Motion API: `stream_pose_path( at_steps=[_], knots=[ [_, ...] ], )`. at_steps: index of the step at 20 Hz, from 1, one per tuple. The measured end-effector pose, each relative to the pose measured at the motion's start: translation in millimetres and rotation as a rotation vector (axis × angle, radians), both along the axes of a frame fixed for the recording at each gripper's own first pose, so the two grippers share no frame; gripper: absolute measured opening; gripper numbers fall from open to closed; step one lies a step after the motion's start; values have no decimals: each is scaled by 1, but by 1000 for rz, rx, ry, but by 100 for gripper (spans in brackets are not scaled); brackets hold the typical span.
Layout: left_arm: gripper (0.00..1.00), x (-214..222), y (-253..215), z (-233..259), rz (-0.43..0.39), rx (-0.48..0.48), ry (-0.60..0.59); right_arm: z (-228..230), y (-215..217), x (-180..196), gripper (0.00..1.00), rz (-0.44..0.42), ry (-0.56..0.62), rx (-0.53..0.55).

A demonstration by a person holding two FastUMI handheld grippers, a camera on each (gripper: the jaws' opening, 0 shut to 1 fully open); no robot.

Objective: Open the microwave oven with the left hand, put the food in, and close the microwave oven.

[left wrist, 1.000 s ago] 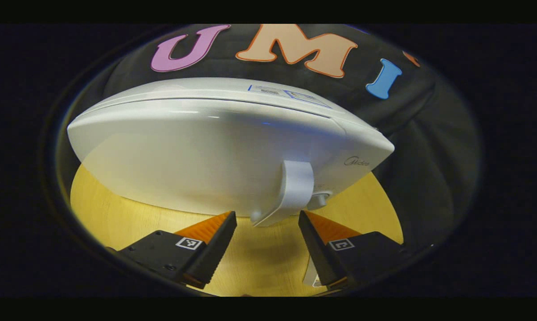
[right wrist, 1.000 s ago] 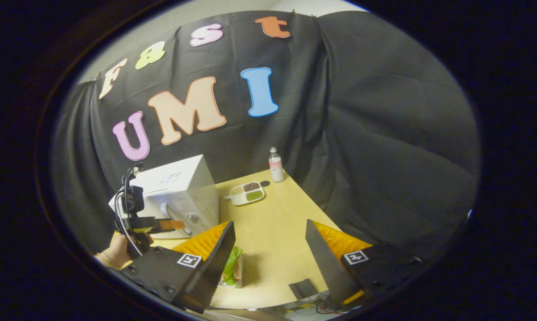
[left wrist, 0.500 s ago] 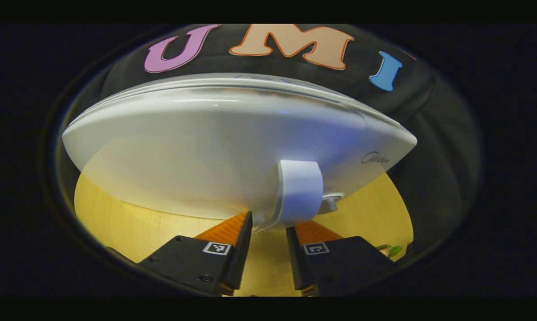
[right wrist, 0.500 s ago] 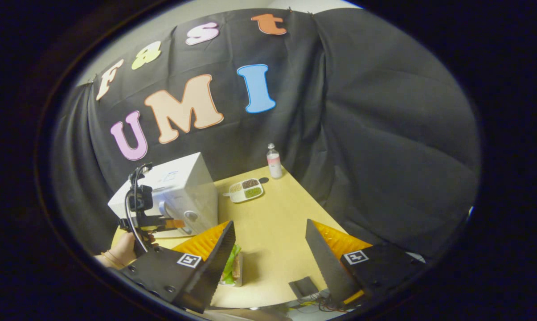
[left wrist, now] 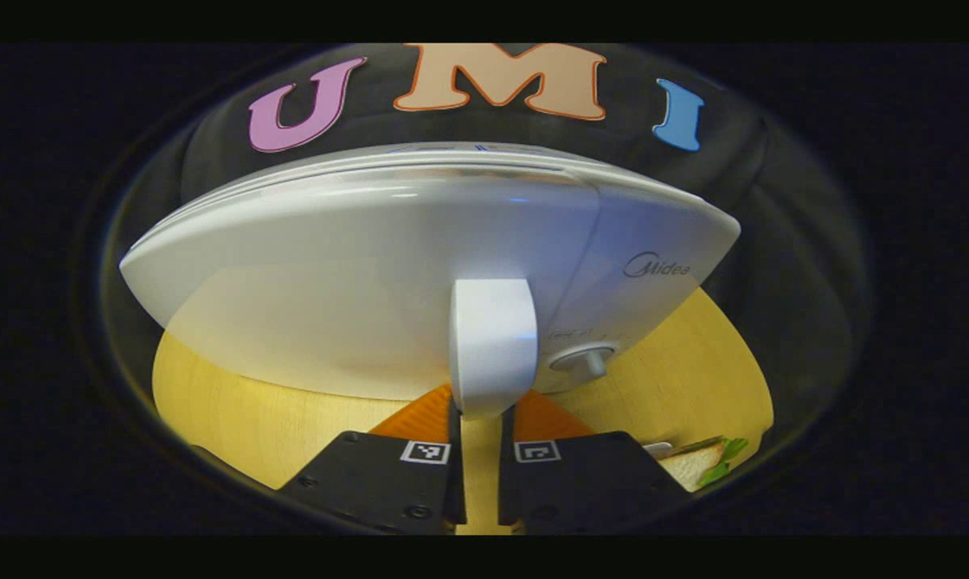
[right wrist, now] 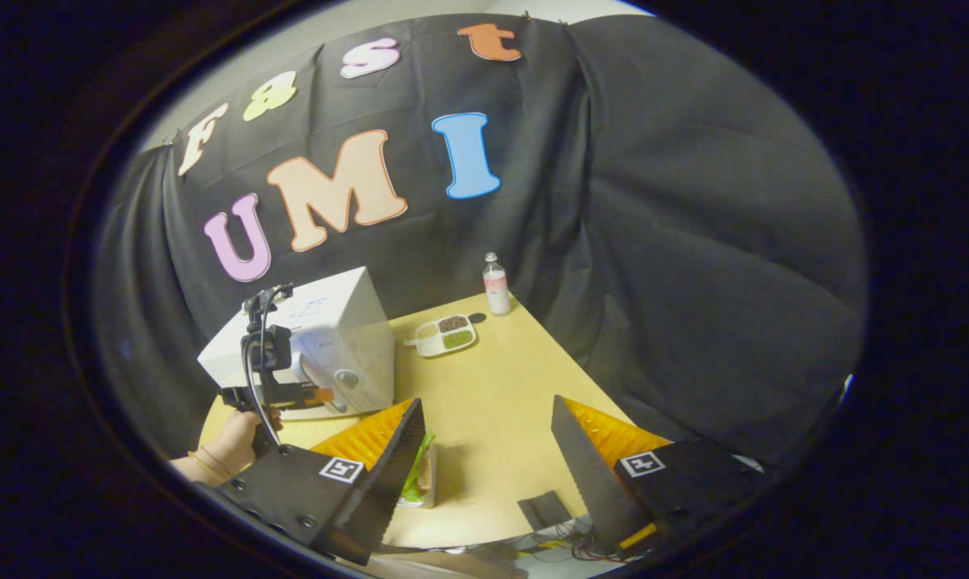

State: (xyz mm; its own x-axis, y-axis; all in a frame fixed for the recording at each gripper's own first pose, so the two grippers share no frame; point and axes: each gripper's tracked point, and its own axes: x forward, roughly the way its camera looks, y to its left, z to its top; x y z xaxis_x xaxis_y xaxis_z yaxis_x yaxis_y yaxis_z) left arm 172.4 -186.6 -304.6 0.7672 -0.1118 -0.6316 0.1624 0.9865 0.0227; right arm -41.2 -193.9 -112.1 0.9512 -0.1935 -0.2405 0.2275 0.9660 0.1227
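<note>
The white microwave stands close in front in the left gripper view, door closed, with its upright handle in the middle. My left gripper is shut on the handle's lower end, a finger pressed to each side. The right gripper view shows the microwave farther off at the left of the table, with the left gripper at its handle and a hand holding it. My right gripper hangs open above the table. The sandwich lies below its left finger, also as the sandwich.
A divided dish of beans and a small bottle stand at the table's far side, right of the microwave. A dark flat object and wires lie at the near edge. The control knob sits right of the handle.
My left gripper has moved in on the microwave handle and gone from open to shut on it. The right gripper has stayed open, drifting only slightly.
</note>
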Motion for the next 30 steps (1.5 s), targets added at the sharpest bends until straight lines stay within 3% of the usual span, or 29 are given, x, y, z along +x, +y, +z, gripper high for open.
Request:
stream_pose_path(
  at_steps=[4, 13, 15, 18, 22, 27, 30],
  knots=[
    [8, 0, 1, 1, 42, -29, -27, -6, 6, -10, 99, 19, 18, -15],
    [4, -4, 3, 6, 90, -94, -144, -14, 22, -33, 99, 47, 42, -20],
    [4, -33, 10, 5, 101, -93, -163, -15, 21, -37, 99, 36, 41, -13],
    [3, -77, 26, 2, 3, -52, -200, -24, 22, -37, 99, 37, 56, 4],
    [6, -123, 51, 0, -38, -43, -176, -33, 26, -35, 99, 78, 92, -44],
    [11, -163, 86, 0, -20, -15, -165, -39, 51, -35, 99, 147, 117, -74],
    [23, -181, 108, -2, 4, -73, -148, -45, 72, -37, 99, 168, 122, -87]
  ],
)
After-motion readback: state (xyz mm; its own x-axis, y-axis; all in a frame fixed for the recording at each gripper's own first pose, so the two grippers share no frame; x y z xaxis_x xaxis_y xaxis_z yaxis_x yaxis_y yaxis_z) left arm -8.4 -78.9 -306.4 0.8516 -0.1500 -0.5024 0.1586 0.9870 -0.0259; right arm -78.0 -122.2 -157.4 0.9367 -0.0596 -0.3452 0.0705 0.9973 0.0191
